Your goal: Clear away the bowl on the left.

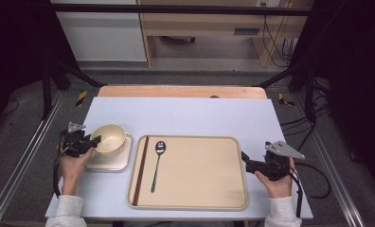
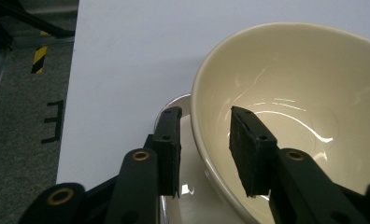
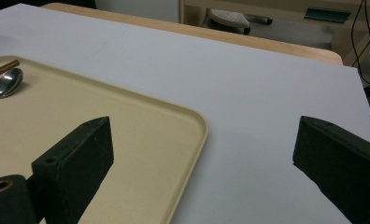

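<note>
A cream bowl (image 1: 109, 137) (image 2: 290, 93) sits on a white square plate (image 1: 111, 161) (image 2: 188, 205) at the table's left. My left gripper (image 1: 96, 142) (image 2: 202, 116) straddles the bowl's near left rim, one jaw inside the bowl and the other outside above the plate. A small gap shows on both sides of the wall, so the jaws stand open around it. To the right, my right gripper (image 1: 245, 158) (image 3: 202, 123) stands wide open and holds nothing, level by the right edge of the beige tray (image 1: 190, 138) (image 3: 192, 116).
On the tray's left part lie a metal spoon (image 1: 158, 161) (image 3: 5, 84) and brown chopsticks (image 1: 140, 170) (image 3: 1, 70). The pale table top (image 1: 185, 113) ends at a wooden strip at the back. Cables trail off to the right.
</note>
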The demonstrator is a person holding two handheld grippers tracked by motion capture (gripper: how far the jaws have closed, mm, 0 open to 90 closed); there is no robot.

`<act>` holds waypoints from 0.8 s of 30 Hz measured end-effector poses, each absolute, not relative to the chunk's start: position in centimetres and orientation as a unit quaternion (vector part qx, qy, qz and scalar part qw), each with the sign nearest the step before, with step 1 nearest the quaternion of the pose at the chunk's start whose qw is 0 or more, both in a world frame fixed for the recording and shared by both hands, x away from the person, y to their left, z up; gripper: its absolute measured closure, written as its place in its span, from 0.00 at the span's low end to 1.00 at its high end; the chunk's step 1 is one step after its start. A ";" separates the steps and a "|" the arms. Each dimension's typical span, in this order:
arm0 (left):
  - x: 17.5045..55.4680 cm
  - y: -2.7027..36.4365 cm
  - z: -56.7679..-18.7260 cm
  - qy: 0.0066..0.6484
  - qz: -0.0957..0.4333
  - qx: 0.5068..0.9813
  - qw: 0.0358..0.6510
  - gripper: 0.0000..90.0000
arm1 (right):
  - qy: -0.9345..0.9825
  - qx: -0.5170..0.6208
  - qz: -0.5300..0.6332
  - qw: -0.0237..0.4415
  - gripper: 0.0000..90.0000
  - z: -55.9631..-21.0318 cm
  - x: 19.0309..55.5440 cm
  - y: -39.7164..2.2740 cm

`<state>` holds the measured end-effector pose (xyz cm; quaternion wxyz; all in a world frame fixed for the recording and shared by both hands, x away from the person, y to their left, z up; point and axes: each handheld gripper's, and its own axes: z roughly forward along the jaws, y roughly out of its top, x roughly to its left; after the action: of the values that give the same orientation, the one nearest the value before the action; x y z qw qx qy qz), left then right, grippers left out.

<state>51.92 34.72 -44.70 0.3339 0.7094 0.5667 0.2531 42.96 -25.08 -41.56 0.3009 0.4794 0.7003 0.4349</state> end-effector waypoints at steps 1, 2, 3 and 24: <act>52.0 34.8 -44.8 0.568 0.251 0.710 0.331 0.73 | 0.700 0.480 0.435 0.301 0.06 -41.6 43.0 -25.1; 52.1 34.8 -44.8 0.570 0.249 0.710 0.330 0.75 | 0.700 0.479 0.436 0.301 0.06 -41.5 43.0 -25.1; 52.1 34.8 -44.9 0.573 0.245 0.708 0.333 0.75 | 0.701 0.479 0.435 0.300 0.06 -41.5 42.9 -25.1; 52.9 34.9 -44.9 0.594 0.226 0.698 0.331 0.90 | 0.702 0.479 0.434 0.300 0.06 -41.6 43.0 -25.0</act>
<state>52.92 34.87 -44.88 0.3305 0.6975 0.5944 0.2257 43.00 -24.96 -41.55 0.2999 0.4790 0.7015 0.4341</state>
